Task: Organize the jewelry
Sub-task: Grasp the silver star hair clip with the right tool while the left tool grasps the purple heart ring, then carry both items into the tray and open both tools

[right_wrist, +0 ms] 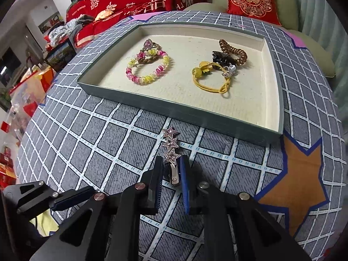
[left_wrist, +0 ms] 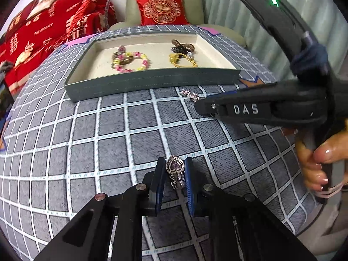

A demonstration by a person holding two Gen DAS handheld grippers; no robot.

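A silver heart-shaped pendant with a purple stone point(left_wrist: 174, 167) lies on the grey grid cloth, and my left gripper point(left_wrist: 174, 159) is shut on it, with a pad touching each side. A hair clip with three pink rhinestone stars point(right_wrist: 170, 144) rests on the cloth just before the tray; my right gripper point(right_wrist: 171, 157) is shut on its metal end. In the left wrist view the right gripper point(left_wrist: 204, 108) reaches in from the right beside that clip point(left_wrist: 189, 94). The grey tray point(right_wrist: 195, 113) holds a pink-and-yellow bead bracelet point(right_wrist: 150, 69), a yellow hair tie point(right_wrist: 208, 82) and a brown coil tie point(right_wrist: 235, 52).
The round table carries a grey cloth with white grid lines and an orange star patch point(right_wrist: 302, 174) at the right. Behind it stand an armchair with a red cushion point(left_wrist: 162, 9) and red bedding point(left_wrist: 50, 26). A person's hand point(left_wrist: 315, 165) grips the right tool's handle.
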